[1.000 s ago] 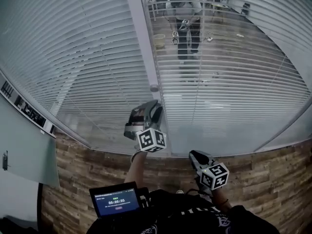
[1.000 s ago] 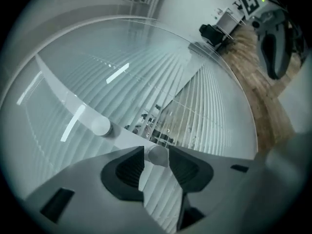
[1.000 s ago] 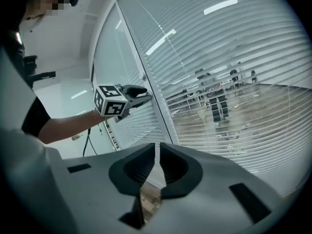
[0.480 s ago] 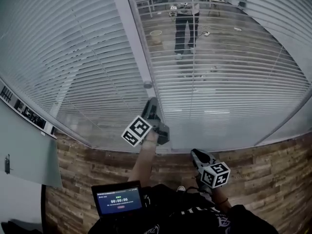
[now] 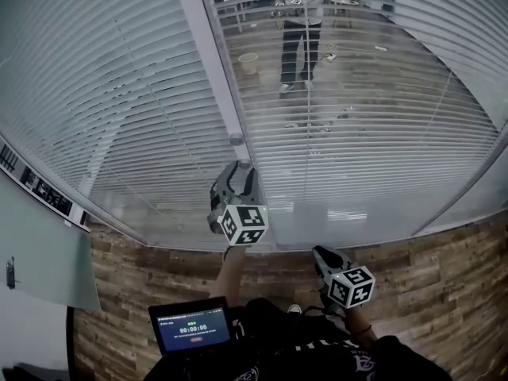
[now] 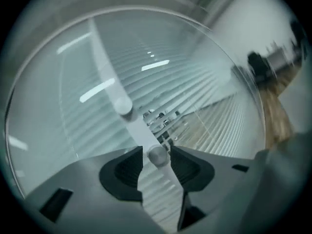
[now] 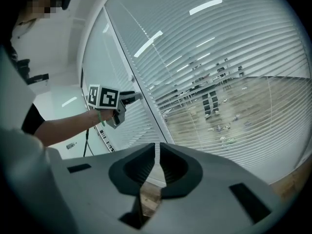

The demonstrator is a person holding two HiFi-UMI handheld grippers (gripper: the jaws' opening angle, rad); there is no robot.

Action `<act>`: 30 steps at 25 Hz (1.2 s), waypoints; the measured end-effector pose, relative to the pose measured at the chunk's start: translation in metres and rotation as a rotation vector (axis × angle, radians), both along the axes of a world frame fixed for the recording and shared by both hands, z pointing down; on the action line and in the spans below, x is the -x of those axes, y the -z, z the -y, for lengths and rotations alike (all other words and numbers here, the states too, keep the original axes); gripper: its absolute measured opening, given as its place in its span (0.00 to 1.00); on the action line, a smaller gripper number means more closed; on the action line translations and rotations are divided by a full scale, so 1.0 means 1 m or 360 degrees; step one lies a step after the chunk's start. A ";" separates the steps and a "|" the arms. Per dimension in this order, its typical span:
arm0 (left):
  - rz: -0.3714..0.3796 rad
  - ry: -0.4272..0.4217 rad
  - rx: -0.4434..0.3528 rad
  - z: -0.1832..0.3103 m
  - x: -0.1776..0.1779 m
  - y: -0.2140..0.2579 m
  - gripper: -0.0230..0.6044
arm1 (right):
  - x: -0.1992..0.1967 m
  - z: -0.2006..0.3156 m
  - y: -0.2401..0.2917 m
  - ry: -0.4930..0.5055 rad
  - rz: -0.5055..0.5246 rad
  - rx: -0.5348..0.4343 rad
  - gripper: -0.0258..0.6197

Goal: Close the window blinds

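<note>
The slatted blinds (image 5: 127, 109) hang behind glass on both sides of a white frame post (image 5: 208, 62). My left gripper (image 5: 238, 165) is raised against that post, just below a round knob (image 5: 236, 139). In the left gripper view a second small round knob (image 6: 157, 157) sits between the tips of the left gripper (image 6: 156, 149). Its jaws have just been opening and a thin gap shows beside the knob. My right gripper (image 5: 318, 251) hangs low near the floor, shut on nothing. The right gripper view shows its own jaws (image 7: 157, 156) and the left gripper (image 7: 130, 97) at the post.
Beyond the glass a person (image 5: 300, 30) stands on the wooden floor, near a pale bin (image 5: 249, 60). A small screen (image 5: 190, 328) sits at my chest. A white panel (image 5: 40, 268) stands at the left, and wood planks (image 5: 444, 292) run below the glass.
The left gripper rolled, so its marker cube swung out to the left and back under it. It stayed at the post. The right gripper barely shifted.
</note>
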State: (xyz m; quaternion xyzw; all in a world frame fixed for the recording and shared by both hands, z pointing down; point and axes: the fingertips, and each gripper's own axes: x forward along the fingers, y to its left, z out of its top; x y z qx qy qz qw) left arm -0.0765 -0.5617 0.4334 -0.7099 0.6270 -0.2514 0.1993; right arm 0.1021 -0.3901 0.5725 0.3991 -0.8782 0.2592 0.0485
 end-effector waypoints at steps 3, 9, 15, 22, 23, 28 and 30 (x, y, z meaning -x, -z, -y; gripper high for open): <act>0.0557 -0.0039 -0.0064 0.004 -0.011 -0.001 0.30 | -0.003 -0.003 -0.006 -0.0004 -0.0011 0.0010 0.11; 0.0276 -0.0028 -0.0057 0.012 -0.003 0.000 0.24 | -0.014 -0.004 -0.006 -0.0054 -0.0033 0.0023 0.11; -0.1834 -0.0014 0.0022 0.007 0.017 0.008 0.24 | -0.029 -0.008 -0.009 -0.0126 -0.0024 0.0040 0.11; -0.2629 -0.0169 0.0096 0.009 0.018 0.002 0.24 | -0.029 -0.010 -0.015 -0.0118 -0.0022 0.0055 0.11; -0.2385 -0.0157 0.0079 0.008 0.019 0.005 0.24 | -0.026 -0.009 -0.014 -0.0106 -0.0025 0.0054 0.11; -0.0544 -0.0035 0.0029 -0.002 0.007 0.007 0.25 | -0.017 -0.007 -0.011 -0.0075 -0.0038 0.0047 0.11; 0.0018 -0.0057 0.0028 -0.001 -0.005 0.002 0.25 | -0.018 -0.009 -0.015 -0.0069 -0.0047 0.0054 0.11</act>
